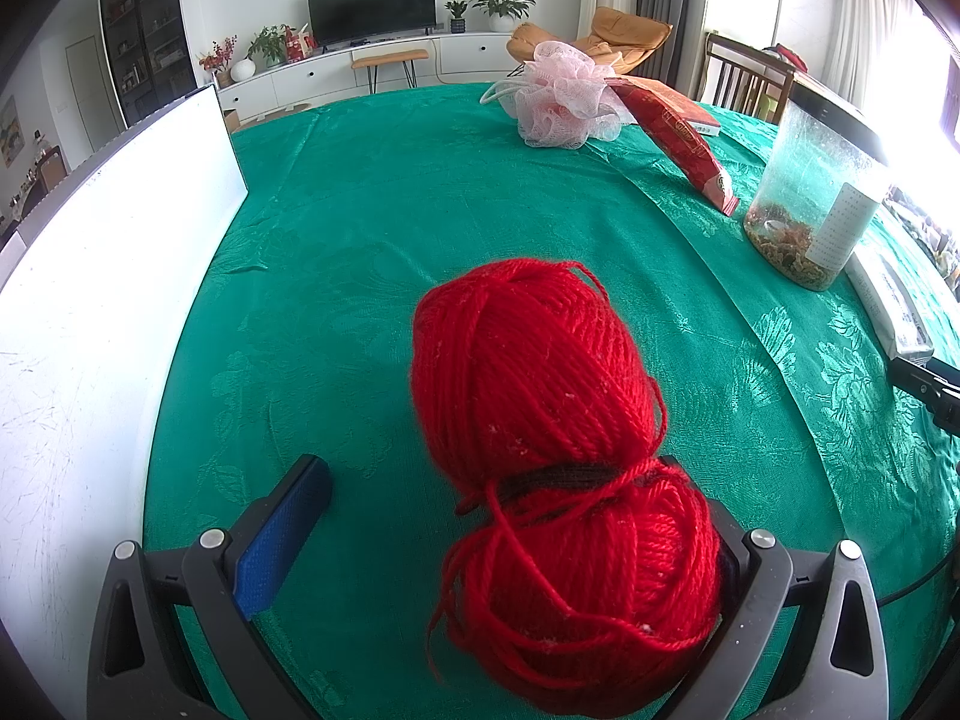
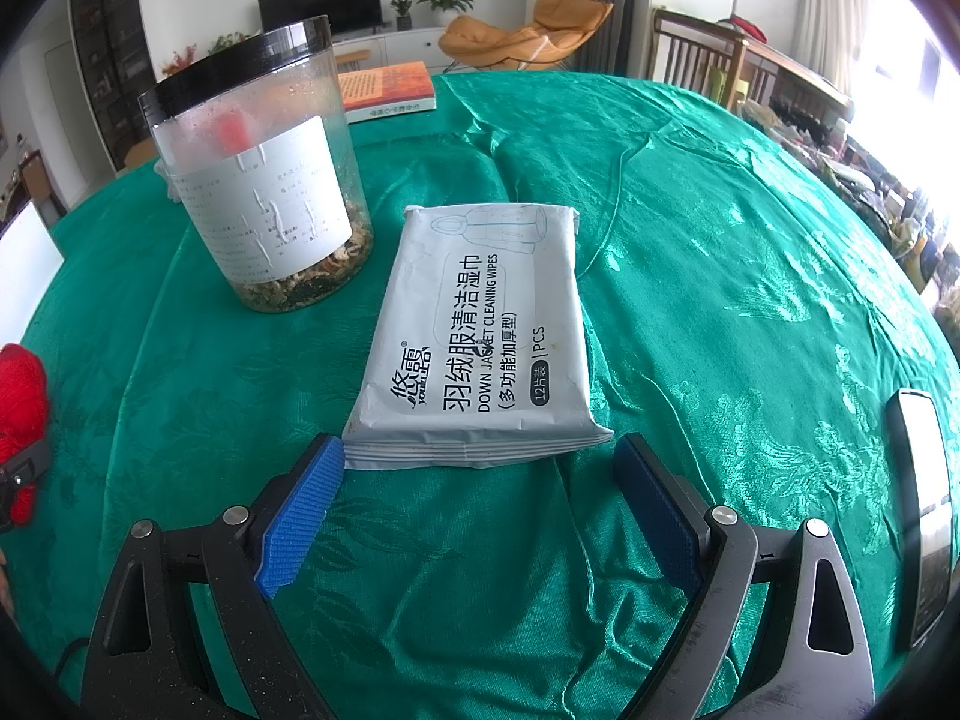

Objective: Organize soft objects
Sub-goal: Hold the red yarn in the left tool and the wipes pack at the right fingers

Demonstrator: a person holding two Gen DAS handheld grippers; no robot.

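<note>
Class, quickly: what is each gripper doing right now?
Left gripper: open, yarn between its fingers, not clamped.
Right gripper: open, empty, just short of the wipes.

left gripper (image 1: 498,516) agape, right gripper (image 2: 480,468) agape

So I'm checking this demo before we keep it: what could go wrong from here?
1. The left gripper is open, with the red yarn against one finger only; loose strands could snag or unravel on closing.
2. The right gripper is open just short of the wipes pack. Its jaws look barely wider than the pack, so a finger may push it instead.
3. A pushed pack could slide toward the jar close beside it.
</note>
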